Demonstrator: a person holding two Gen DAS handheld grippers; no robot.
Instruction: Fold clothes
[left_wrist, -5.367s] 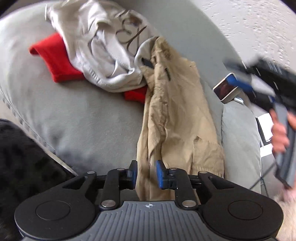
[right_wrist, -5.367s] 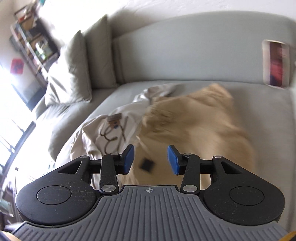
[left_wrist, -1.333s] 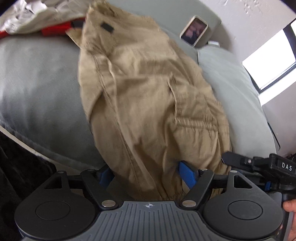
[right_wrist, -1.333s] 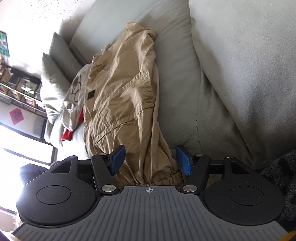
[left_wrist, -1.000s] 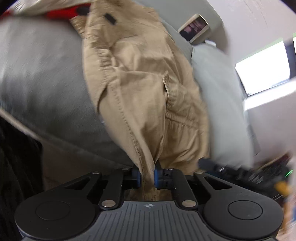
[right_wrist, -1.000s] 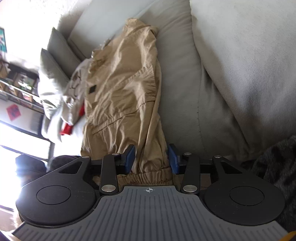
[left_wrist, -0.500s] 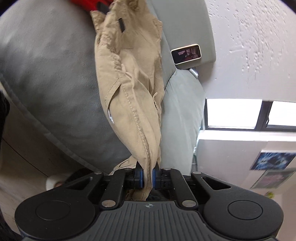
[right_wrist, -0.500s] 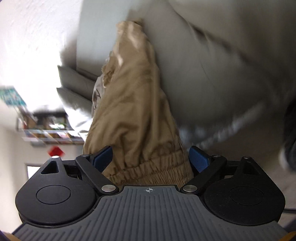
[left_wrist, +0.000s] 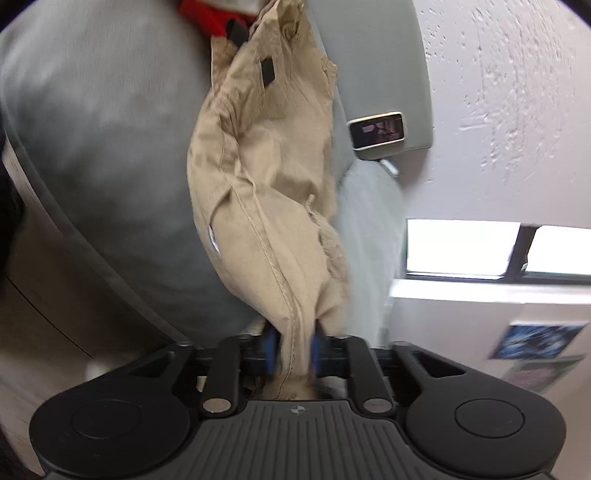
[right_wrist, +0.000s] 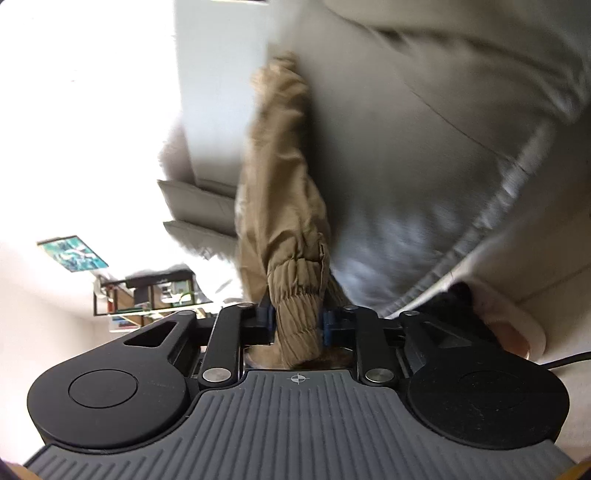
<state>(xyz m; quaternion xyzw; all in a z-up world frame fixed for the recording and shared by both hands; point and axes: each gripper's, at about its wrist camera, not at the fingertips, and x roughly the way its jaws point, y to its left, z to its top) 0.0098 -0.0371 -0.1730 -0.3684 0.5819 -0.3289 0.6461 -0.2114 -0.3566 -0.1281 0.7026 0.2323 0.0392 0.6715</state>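
The left gripper (left_wrist: 293, 350) is clenched on a bunched edge of the tan trousers (left_wrist: 269, 192), the seam of the cloth running straight down between its blue pads (left_wrist: 270, 349); how much cloth sits behind the pads is hidden by the gripper body. From there the trousers stretch away over the grey sofa (left_wrist: 103, 147), their far end reaching the top of the view, where a scrap of red cloth (left_wrist: 207, 14) is cut off by the frame. A small dark tab on the trousers shows near that far end. A phone (left_wrist: 376, 129) leans against the sofa's back, just beside the trousers; its screen is too small to read. The right gripper (right_wrist: 297, 321) is closed on the gathered, elastic cuff of the trousers (right_wrist: 280, 206), and the cloth rises from it in a narrow band against the sofa (right_wrist: 424, 166). This view is smeared with motion blur, and bright window light washes out the left side, so only a shelf (right_wrist: 147, 295) and a wall picture (right_wrist: 72, 254) can be made out there.
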